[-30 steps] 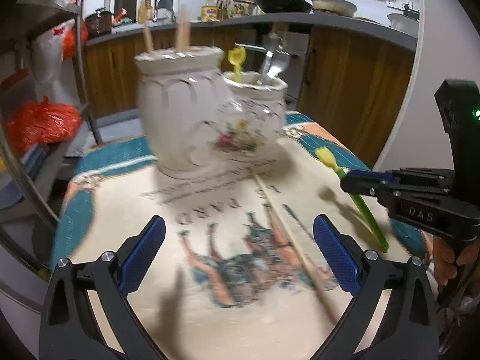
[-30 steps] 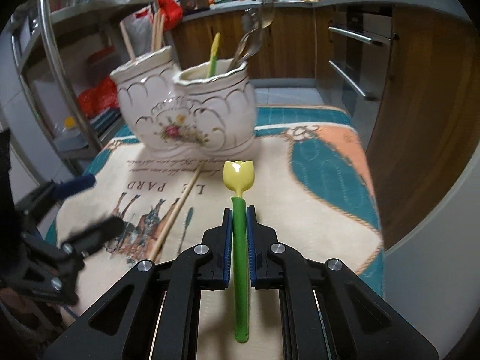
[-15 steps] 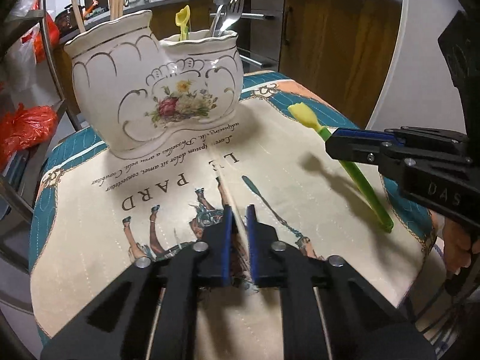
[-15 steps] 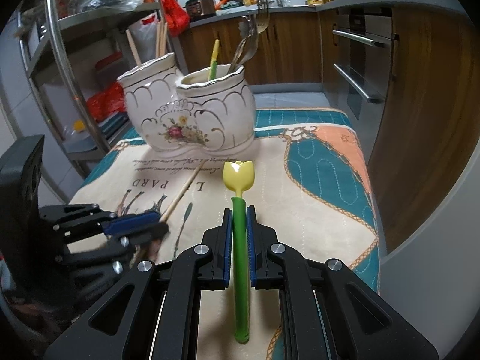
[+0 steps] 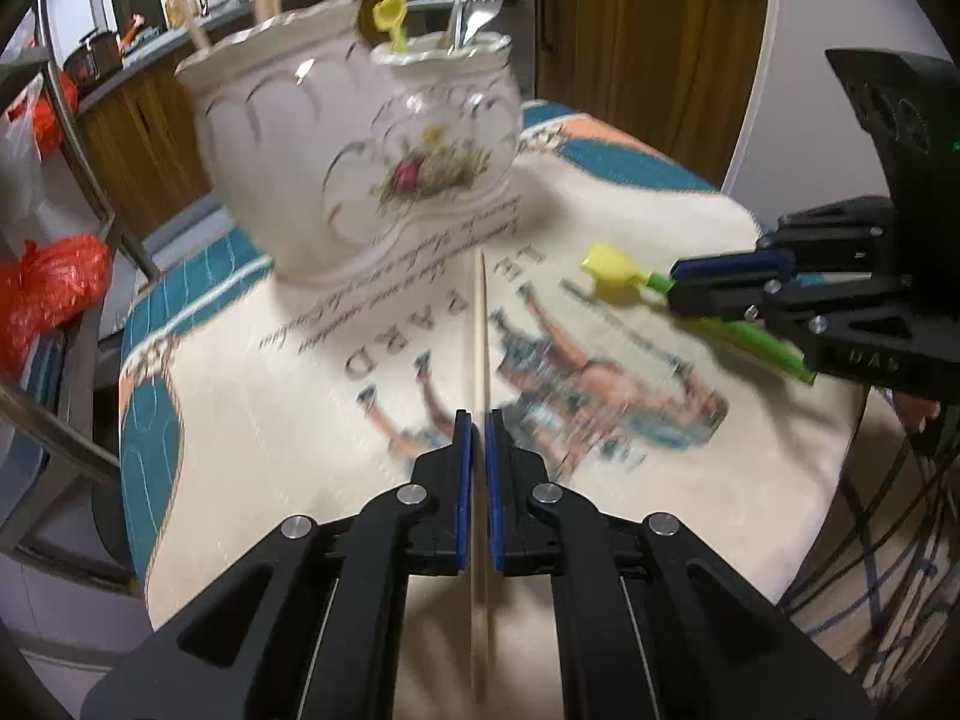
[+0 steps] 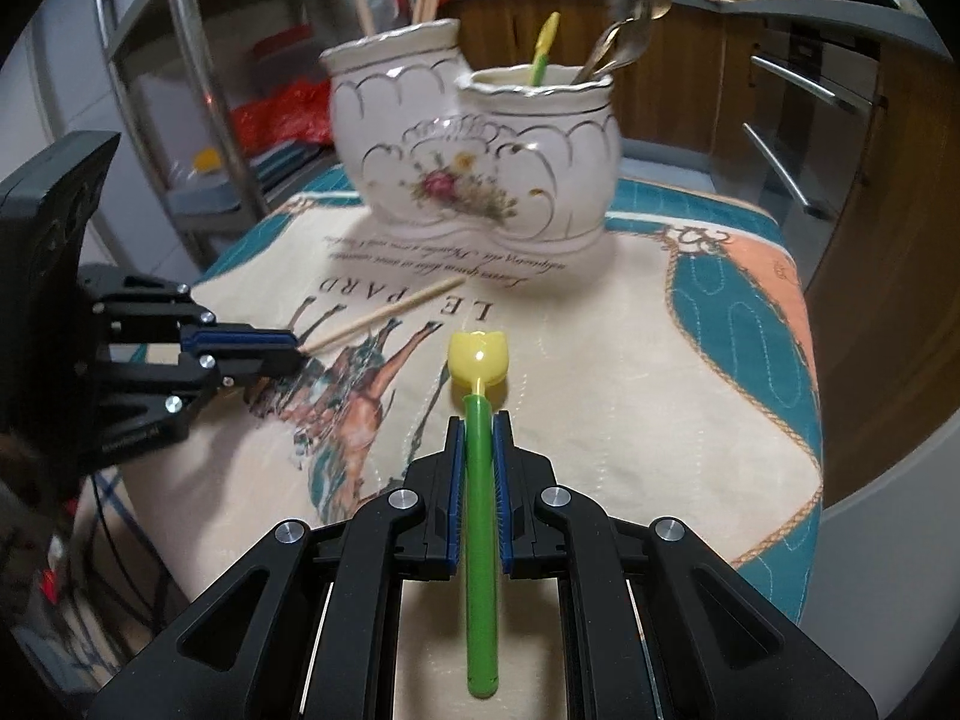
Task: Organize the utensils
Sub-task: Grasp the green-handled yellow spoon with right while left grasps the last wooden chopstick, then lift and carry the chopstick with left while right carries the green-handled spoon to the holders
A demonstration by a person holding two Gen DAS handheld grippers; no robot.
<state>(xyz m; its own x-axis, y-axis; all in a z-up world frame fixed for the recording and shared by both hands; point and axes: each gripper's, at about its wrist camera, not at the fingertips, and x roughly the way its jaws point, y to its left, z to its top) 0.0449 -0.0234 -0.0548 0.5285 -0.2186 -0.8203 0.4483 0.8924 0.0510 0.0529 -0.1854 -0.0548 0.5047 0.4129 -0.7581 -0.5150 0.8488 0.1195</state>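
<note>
A thin wooden chopstick (image 5: pixel 479 324) runs between the blue pads of my left gripper (image 5: pixel 478 420), which is shut on it; its tip points at the holder. The same chopstick (image 6: pixel 390 312) and left gripper (image 6: pixel 294 348) show at the left of the right wrist view. My right gripper (image 6: pixel 479 420) is shut on the green stem of a yellow tulip-shaped spoon (image 6: pixel 479 360), seen also as the spoon (image 5: pixel 612 267) at the right of the left wrist view. The white double ceramic holder (image 6: pixel 480 150) (image 5: pixel 360 144) stands behind, with chopsticks in its left pot, a tulip spoon and metal forks in its right.
A printed cloth (image 6: pixel 660 360) covers the small table, whose edge drops off at the right. A metal rack (image 6: pixel 180 60) with red bags stands at the left. Wooden kitchen cabinets (image 6: pixel 840 120) and a counter lie behind.
My left gripper went from wide open to shut on the chopstick, and has since lifted it off the cloth. The right gripper kept its hold on the tulip spoon and rolled slightly.
</note>
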